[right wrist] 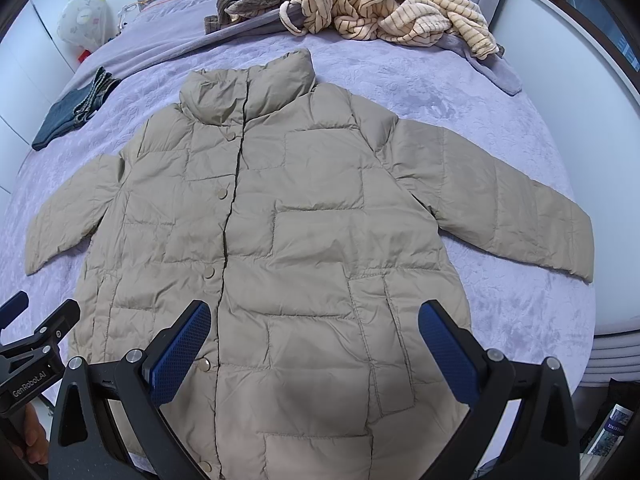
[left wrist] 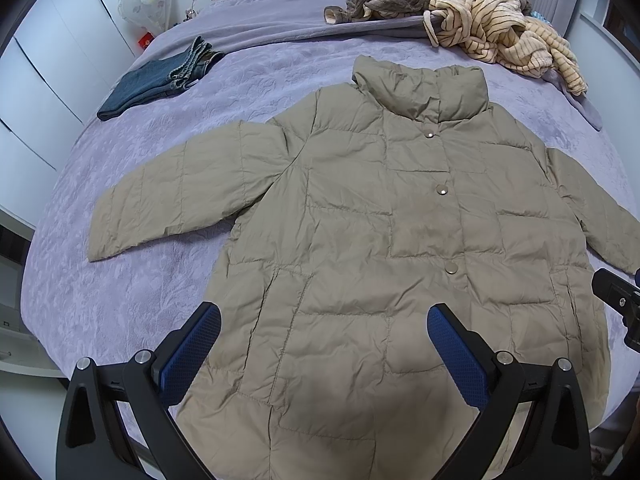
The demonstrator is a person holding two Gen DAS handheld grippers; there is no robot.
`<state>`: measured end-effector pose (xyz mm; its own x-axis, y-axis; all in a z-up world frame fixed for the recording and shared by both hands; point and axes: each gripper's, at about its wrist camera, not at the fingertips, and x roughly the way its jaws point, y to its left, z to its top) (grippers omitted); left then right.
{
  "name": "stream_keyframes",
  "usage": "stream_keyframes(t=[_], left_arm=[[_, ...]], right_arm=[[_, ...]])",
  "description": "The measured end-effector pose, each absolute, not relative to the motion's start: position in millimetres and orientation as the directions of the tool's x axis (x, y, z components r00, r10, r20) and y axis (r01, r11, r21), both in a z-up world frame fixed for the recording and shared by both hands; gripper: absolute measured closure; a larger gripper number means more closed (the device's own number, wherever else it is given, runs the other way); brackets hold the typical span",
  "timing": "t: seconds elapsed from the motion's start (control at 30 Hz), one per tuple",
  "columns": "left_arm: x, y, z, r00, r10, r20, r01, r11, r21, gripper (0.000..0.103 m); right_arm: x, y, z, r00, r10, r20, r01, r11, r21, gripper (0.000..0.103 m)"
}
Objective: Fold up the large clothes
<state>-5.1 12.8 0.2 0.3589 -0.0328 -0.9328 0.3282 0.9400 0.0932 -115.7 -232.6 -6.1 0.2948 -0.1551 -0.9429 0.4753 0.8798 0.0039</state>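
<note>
A beige quilted puffer jacket [left wrist: 380, 220] lies flat and face up on the bed, collar away from me, both sleeves spread out; it also shows in the right wrist view [right wrist: 296, 232]. My left gripper [left wrist: 324, 324] is open and empty, hovering above the jacket's lower left part. My right gripper [right wrist: 314, 322] is open and empty above the lower right part, near the pocket. The right gripper's body shows at the right edge of the left wrist view [left wrist: 618, 300]. The left gripper shows at the left edge of the right wrist view [right wrist: 36, 344].
The purple bedspread [left wrist: 132, 280] covers the bed. Folded blue jeans [left wrist: 156, 82] lie at the far left. A heap of brown and striped cream clothes [left wrist: 480, 12] lies at the far end by the pillows. A white wardrobe [left wrist: 40, 80] stands left of the bed.
</note>
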Motion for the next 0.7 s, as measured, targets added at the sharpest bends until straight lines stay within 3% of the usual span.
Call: stream_keyframes(t=[0.7], left_arm=[[-3.5,13.6,-1.5,0.352,-0.028,-0.935,0.325,0.941,0.095,0.000]], right_arm=[[-114.1,-231.6,-6.4,0.293,-0.156,-0.943,0.476,0.879,0.003,0.000]])
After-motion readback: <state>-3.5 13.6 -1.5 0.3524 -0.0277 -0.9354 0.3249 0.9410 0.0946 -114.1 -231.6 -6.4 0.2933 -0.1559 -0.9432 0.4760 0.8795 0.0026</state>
